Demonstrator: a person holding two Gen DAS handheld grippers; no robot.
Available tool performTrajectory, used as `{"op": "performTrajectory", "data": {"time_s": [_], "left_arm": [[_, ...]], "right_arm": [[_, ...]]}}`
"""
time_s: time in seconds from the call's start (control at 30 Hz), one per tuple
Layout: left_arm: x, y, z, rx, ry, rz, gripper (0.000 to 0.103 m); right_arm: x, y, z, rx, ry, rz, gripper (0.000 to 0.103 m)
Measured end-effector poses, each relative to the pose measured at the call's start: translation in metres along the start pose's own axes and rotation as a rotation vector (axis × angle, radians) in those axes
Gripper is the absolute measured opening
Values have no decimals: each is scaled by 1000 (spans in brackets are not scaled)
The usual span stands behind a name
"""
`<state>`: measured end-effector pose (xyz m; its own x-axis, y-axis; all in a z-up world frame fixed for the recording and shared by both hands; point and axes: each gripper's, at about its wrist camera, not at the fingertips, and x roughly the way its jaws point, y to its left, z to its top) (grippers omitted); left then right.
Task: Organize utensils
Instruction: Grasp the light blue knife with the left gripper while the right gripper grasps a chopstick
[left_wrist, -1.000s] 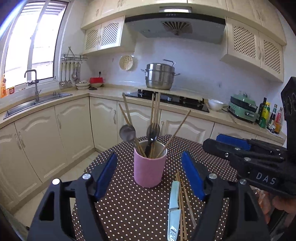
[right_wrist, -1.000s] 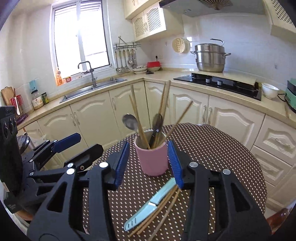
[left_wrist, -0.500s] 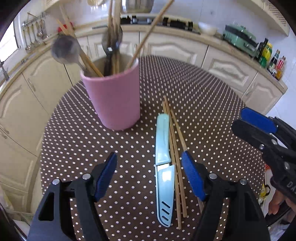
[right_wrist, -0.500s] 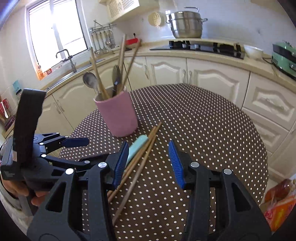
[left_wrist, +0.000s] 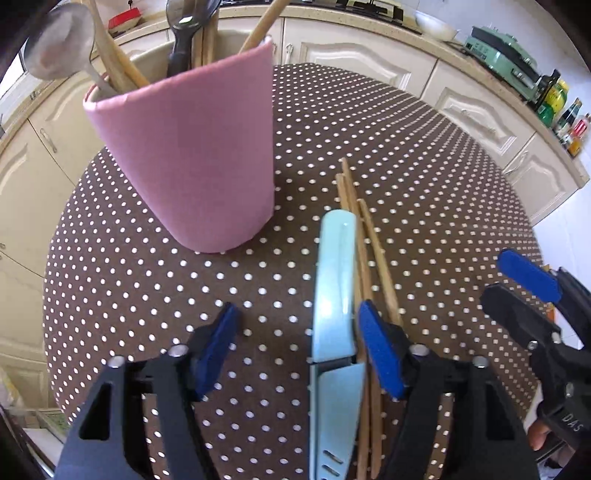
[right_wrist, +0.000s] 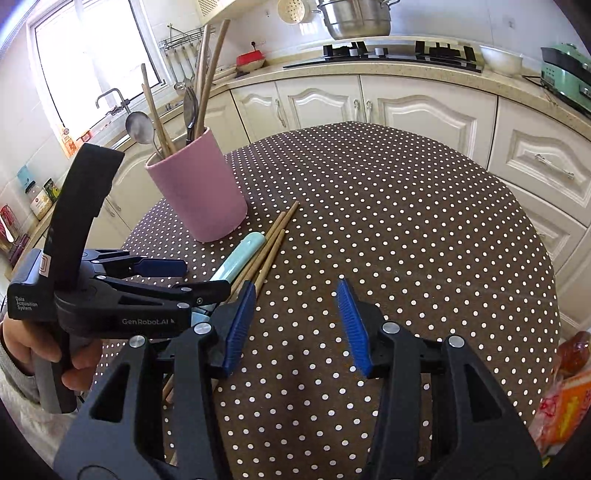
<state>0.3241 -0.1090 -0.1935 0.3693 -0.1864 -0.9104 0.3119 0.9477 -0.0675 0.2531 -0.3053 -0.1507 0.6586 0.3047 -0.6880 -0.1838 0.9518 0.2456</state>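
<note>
Both grippers lower toward the table than a second ago, pink cup (left_wrist: 184, 155) holding spoons and chopsticks, right of the cup a sheathed pale-blue knife (left_wrist: 334, 314) beside loose chopsticks (left_wrist: 369, 266), left gripper (left_wrist: 295, 347) closing around the knife, not yet pressing, right gripper (right_wrist: 295, 325) apart, empty.

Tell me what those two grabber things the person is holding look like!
Both are black plastic clamps with bright blue ribbed pads inside the fingertips and silver bolts at the joints. The left gripper has a tall black handle and white words: "GenRobot.AI" and "Data Acquisition System". The right gripper matches it; "DAS" shows on its body. The person wears a pale knitted sleeve.
</note>
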Motion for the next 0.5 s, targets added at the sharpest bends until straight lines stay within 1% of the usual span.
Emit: {"op": "performTrajectory", "data": {"time_s": [0.07, 0.13, 0.3, 0.33, 0.37, 0.43, 0.5], "left_arm": [[1, 0, 2, 6, 2, -1, 55], [2, 4, 5, 12, 3, 10, 49], [7, -2, 11, 32, 2, 42, 45], [9, -7, 11, 33, -3, 42, 38], [9, -9, 10, 30, -9, 36, 23], [7, -9, 8, 12, -15, 17, 21], [2, -4, -2, -4, -26, 0, 20]], "right_arm": [[2, -2, 0, 3, 5, 0, 47], [5, -4, 0, 5, 12, 1, 47], [10, 0, 0, 4, 34, 3, 47], [12, 2, 0, 1, 42, 3, 47], [13, 3, 0, 0, 50, 2, 47], [17, 6, -1, -1, 75, 3, 47], [21, 9, -2, -1, 97, 3, 47]]}}
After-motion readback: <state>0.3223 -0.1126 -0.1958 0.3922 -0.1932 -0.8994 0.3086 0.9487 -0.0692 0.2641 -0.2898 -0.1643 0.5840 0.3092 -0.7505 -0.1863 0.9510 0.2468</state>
